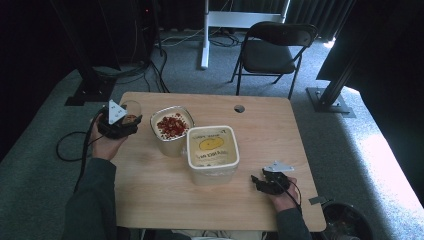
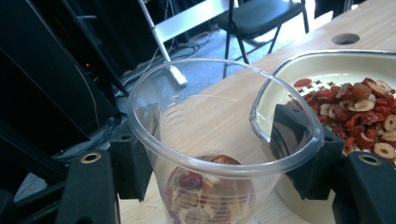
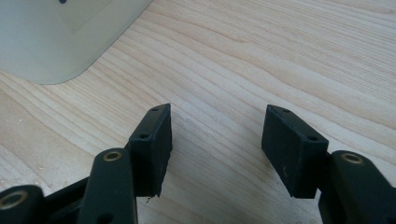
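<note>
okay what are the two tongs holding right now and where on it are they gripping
The left tongs clamp a clear plastic cup by its sides just under the rim. The right tongs stand open over the table, holding nothing.

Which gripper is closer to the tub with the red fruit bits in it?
Left. The left gripper, clamped on a clear cup, sits right beside the fruit tub. The right gripper rests open, far across the table beyond the lidded tub.

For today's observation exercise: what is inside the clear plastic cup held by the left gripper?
The clear plastic cup holds a small heap of dried red fruit slices at its bottom; the rest is empty. The left gripper clamps its sides. The cup's base lies below the picture's edge.
</note>
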The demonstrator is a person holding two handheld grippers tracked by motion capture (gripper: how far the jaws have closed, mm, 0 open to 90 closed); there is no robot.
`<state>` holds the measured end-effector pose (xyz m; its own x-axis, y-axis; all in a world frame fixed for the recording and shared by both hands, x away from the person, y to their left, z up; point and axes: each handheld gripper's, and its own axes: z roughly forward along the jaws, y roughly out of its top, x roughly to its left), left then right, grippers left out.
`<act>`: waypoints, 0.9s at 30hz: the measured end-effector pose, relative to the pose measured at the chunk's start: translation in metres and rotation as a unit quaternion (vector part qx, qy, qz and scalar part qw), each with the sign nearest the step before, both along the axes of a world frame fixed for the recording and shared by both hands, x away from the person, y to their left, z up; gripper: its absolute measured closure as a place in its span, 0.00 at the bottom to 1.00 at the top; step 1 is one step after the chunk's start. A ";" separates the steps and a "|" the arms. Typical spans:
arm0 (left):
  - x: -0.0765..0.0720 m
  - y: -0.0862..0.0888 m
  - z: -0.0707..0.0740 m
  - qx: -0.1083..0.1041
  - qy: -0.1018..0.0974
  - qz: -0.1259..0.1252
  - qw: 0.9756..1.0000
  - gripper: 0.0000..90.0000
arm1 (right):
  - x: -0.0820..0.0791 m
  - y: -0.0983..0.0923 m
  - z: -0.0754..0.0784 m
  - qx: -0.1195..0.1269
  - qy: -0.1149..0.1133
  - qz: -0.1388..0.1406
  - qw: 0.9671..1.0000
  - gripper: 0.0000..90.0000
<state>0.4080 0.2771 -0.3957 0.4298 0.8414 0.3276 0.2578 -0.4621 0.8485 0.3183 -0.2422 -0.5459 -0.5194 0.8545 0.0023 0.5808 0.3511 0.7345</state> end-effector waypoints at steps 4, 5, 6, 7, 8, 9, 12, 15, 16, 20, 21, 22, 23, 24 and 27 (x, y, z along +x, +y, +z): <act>0.003 -0.004 0.005 0.025 0.003 -0.004 1.000 0.39 | 0.000 0.000 0.000 0.001 0.001 -0.001 1.000 0.47; 0.004 -0.006 0.006 0.031 0.003 -0.006 1.000 0.39 | 0.000 0.000 0.000 0.001 0.000 0.000 1.000 0.47; 0.005 -0.007 0.007 0.038 0.005 -0.007 0.999 0.39 | 0.000 0.000 0.000 0.001 0.000 0.000 1.000 0.47; 0.006 -0.008 0.008 0.043 0.005 -0.008 0.999 0.39 | 0.000 0.000 0.000 0.001 0.000 0.000 1.000 0.47; 0.006 -0.008 0.008 0.043 0.005 -0.008 0.999 0.39 | 0.000 0.000 0.000 0.001 0.000 -0.001 1.000 0.47; 0.007 -0.011 0.010 0.056 0.005 -0.008 0.998 0.39 | 0.000 0.000 0.000 0.001 0.000 0.000 1.000 0.47; 0.010 -0.016 0.013 0.077 0.004 -0.012 0.997 0.39 | 0.000 0.000 0.000 0.001 0.000 0.000 1.000 0.47; 0.011 -0.023 0.015 0.103 0.003 -0.016 0.995 0.39 | 0.000 0.000 0.000 0.002 0.000 -0.001 1.000 0.47; 0.012 -0.024 0.016 0.113 0.003 -0.019 0.993 0.39 | 0.000 0.000 0.000 0.002 0.000 -0.001 1.000 0.47; 0.013 -0.033 0.018 0.145 0.001 -0.024 0.989 0.39 | 0.000 0.000 0.000 0.002 -0.001 -0.001 1.000 0.47; 0.013 -0.035 0.018 0.152 0.001 -0.026 0.988 0.39 | 0.000 0.000 0.000 0.002 -0.001 -0.001 1.000 0.47; 0.014 -0.037 0.018 0.164 0.000 -0.028 0.986 0.39 | 0.000 0.000 0.000 0.002 -0.001 -0.001 1.000 0.47; 0.014 -0.039 0.019 0.173 -0.001 -0.029 0.985 0.39 | 0.000 0.000 0.000 0.002 -0.001 -0.001 1.000 0.47; 0.014 -0.042 0.019 0.182 -0.002 -0.030 0.983 0.39 | 0.000 0.000 0.000 0.002 -0.001 -0.001 1.000 0.47; 0.015 -0.048 0.020 0.202 -0.003 -0.035 0.979 0.39 | 0.000 0.000 0.000 0.002 -0.001 -0.001 1.000 0.47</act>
